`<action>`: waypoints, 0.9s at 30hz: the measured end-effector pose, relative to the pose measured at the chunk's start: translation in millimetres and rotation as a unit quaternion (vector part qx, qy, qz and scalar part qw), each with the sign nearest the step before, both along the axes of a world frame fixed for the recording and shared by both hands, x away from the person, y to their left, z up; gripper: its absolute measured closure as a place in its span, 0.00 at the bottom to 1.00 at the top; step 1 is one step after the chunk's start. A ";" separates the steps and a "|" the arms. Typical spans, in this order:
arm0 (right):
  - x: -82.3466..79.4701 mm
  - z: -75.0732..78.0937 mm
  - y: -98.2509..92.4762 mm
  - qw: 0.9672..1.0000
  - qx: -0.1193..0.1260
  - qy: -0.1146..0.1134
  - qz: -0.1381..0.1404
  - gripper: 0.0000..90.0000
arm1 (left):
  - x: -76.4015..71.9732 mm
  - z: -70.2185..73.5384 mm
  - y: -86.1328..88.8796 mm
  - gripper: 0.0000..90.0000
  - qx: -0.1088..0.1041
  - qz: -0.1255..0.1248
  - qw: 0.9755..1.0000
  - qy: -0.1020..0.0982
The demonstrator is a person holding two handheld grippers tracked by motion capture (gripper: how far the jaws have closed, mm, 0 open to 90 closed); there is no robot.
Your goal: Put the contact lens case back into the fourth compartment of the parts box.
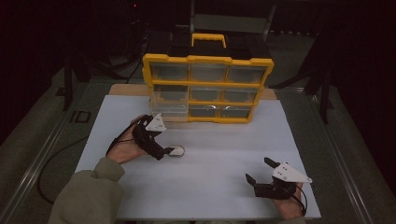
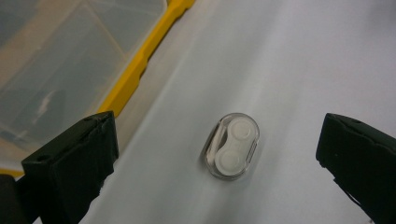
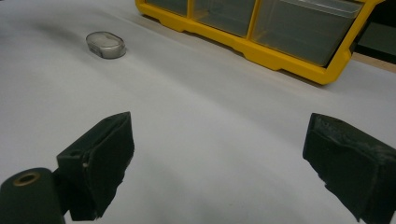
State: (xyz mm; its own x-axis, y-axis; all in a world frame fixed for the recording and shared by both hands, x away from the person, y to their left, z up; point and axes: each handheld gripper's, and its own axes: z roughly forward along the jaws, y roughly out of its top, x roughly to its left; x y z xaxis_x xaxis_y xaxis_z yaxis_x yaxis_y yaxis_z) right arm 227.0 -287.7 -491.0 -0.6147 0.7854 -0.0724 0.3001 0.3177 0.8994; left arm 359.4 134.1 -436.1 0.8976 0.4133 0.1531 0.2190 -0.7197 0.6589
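Observation:
A small clear oval case (image 2: pixel 231 145) with two round white caps inside lies flat on the white table sheet (image 1: pixel 219 154). My left gripper (image 2: pixel 217 140) hovers over it with its black jaws wide open, one on each side, touching nothing. From above, the left gripper (image 1: pixel 166 145) sits just left of the case (image 1: pixel 176 150). My right gripper (image 1: pixel 258 169) is open and holds nothing near the front right of the sheet. In its own view the right gripper (image 3: pixel 219 140) faces the case (image 3: pixel 106 44) from far off.
A yellow organizer (image 1: pixel 208 88) with clear drawers stands at the back of the sheet; its lower-left drawer (image 1: pixel 167 109) is pulled out toward my left gripper. The organizer's yellow frame (image 2: pixel 140 65) lies close beside the left jaw. Dark floor and cables surround the table.

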 end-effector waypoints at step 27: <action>0.0 -0.4 0.6 1.000 -0.002 0.001 0.005 0.09 | 12.5 -23.6 -24.9 0.00 0.061 -0.036 0.997 0.042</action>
State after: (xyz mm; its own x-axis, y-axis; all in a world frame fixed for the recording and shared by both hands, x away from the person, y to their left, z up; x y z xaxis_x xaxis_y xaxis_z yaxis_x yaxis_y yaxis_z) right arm 227.0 -287.1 -491.4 -0.6226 0.7790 -0.0742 0.2987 0.3242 0.8976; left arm 372.0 109.1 -459.7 0.9362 0.3302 0.1203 0.2149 -0.8088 0.5474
